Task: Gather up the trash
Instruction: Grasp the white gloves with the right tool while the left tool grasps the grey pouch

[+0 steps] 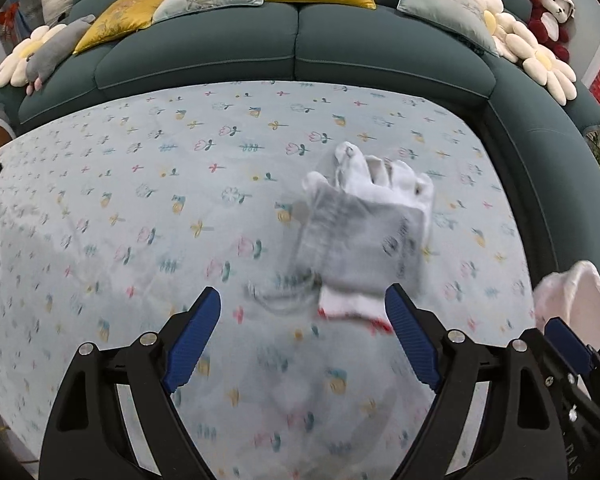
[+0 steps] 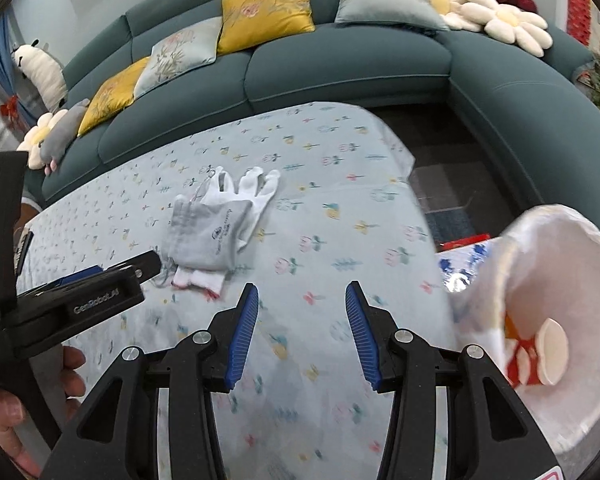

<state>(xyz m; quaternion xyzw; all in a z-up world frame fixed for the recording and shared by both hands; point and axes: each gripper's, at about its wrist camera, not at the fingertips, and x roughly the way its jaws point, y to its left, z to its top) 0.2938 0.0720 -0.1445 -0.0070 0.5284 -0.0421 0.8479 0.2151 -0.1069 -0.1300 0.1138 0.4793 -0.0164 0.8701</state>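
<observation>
The pair of gloves [image 1: 364,224], one grey lying over one white with red-trimmed cuffs, is resting on the flower-printed surface [image 1: 120,208], in front of the teal sofa [image 1: 292,40] with its cushions and plush toys. The left hand-held gripper [image 1: 304,336] is hanging just short of the cuffs with its blue pads spread wide and nothing between them; the cuff end is sitting between and a little beyond the fingertips, while the glove fingers are pointing away toward the sofa. So the gloves' long axis is running roughly along the line this gripper is pointing, leaning slightly to the right in the left wrist view, and a grasp across the cuffs looks to be the natural one. The right hand-held gripper [image 2: 302,332] is hovering over bare cloth, its jaws partly apart and empty, and the gloves are lying ahead and to its left, clearly farther from it than from the left one. A white bag or bin liner [image 2: 540,320], holding what seems to be a red-and-white scrap, is gaping open just to the right of the right gripper, at the surface's edge. By my reading the left hand is the nearer and better placed to take the gloves, with the bag waiting on the opposite side.
</observation>
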